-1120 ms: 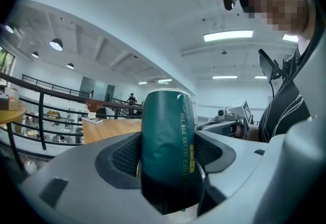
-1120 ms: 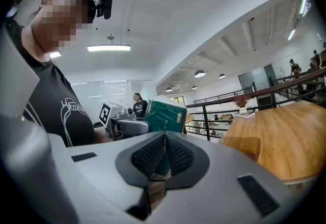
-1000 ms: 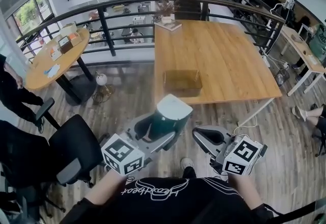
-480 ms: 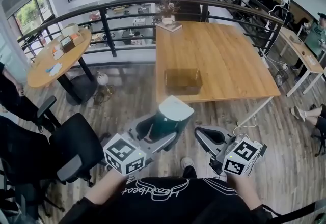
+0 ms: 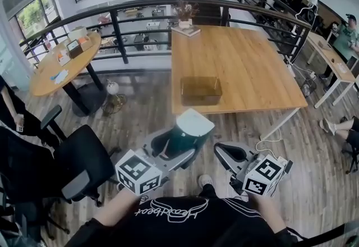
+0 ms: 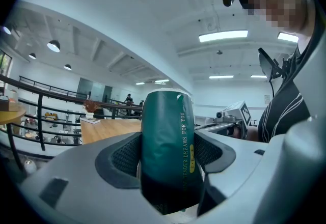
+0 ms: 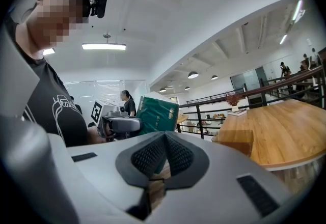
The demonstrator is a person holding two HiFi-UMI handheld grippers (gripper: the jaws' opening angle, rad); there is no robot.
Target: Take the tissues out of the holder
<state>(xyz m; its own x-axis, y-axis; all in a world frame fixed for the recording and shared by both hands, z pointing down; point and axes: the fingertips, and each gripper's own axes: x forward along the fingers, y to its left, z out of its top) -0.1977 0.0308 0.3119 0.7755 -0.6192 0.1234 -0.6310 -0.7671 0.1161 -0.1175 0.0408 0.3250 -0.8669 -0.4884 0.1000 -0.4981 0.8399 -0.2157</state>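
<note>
Wooden table (image 5: 241, 66) ahead | left claw (image 6: 167, 154) clamps tissue pack (image 6: 164, 126) | right claw (image 7: 163, 152) closed

wood floor (image 5: 314, 145); wooden table (image 5: 241, 66); black railing (image 5: 118, 27); office chair (image 5: 78, 164)

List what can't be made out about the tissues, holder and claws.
Bottom of the tissue pack: hidden by the left claw, left gripper view.
Inside of the holder: too small and tinted, head view.
Lower part of the holder: hidden behind the right claw, right gripper view.
</note>
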